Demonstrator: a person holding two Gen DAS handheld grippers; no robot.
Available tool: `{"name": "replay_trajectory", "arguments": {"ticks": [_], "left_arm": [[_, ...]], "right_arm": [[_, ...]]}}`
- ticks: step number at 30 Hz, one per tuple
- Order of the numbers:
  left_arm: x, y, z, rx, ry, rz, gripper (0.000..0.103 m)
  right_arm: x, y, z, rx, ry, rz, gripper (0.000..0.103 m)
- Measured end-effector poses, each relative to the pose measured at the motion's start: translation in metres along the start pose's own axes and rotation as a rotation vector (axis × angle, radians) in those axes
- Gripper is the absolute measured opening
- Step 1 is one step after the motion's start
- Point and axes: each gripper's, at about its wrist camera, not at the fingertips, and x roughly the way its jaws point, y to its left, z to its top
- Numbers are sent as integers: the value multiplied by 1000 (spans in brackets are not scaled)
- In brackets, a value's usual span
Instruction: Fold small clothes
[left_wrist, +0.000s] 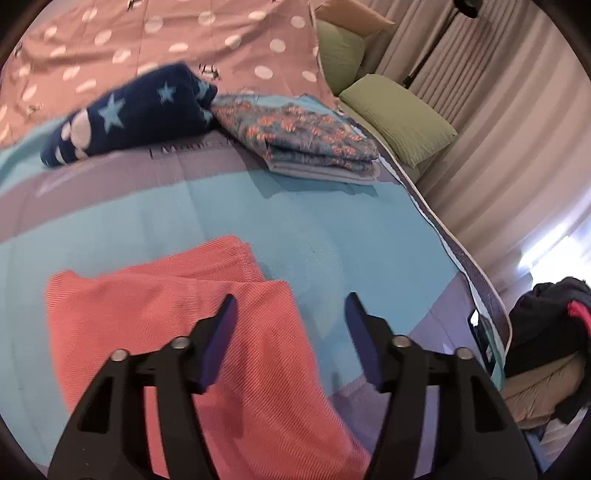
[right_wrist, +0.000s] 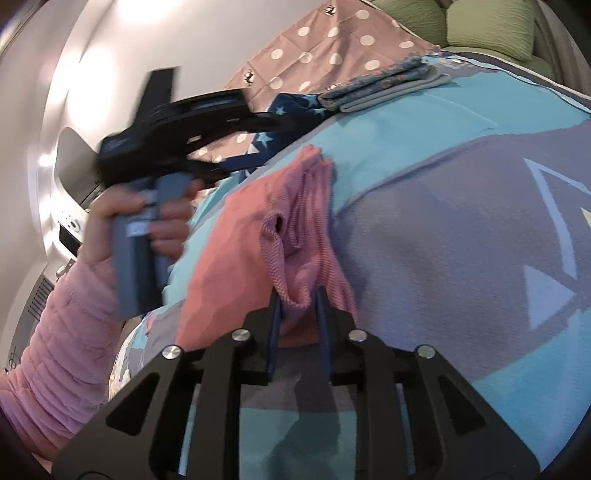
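Note:
A coral knit garment (left_wrist: 177, 314) lies folded on the teal and grey bed cover (left_wrist: 332, 229). My left gripper (left_wrist: 291, 297) hovers just above its right edge, jaws wide open with nothing between them. In the right wrist view the same coral garment (right_wrist: 240, 229) looks bunched, and its near hem sits loosely between the fingers of my right gripper (right_wrist: 297, 295). Those jaws stand a little apart and are not pinching the cloth. A hand (right_wrist: 147, 221) in a pink sleeve holds the handle of the left gripper, which is blurred at the upper left.
A folded navy garment with stars (left_wrist: 122, 114) and a folded floral one (left_wrist: 303, 140) lie at the far side of the cover. Behind them are a pink dotted sheet (left_wrist: 221, 40) and green pillows (left_wrist: 399, 114). Dark clothes (left_wrist: 554, 314) are piled off the bed's right edge.

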Motion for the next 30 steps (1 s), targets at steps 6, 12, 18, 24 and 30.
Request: {"name": "replay_trajectory", "arguments": {"ticks": [6, 12, 18, 24, 30], "left_arm": [[-49, 28, -30, -1, -65, 18, 78], [-94, 57, -92, 37, -159, 210, 82], [-122, 75, -153, 42, -191, 299, 90], [-118, 67, -190, 129, -133, 284, 90], [-99, 69, -203, 120, -84, 287, 90]], "right_arm": [[-3, -2, -2, -11, 12, -1, 25], [-20, 26, 7, -144, -53, -11, 25], [-11, 60, 9, -286, -28, 19, 24], [26, 55, 12, -264, 93, 27, 15], [41, 1, 19, -58, 153, -123, 0]]}}
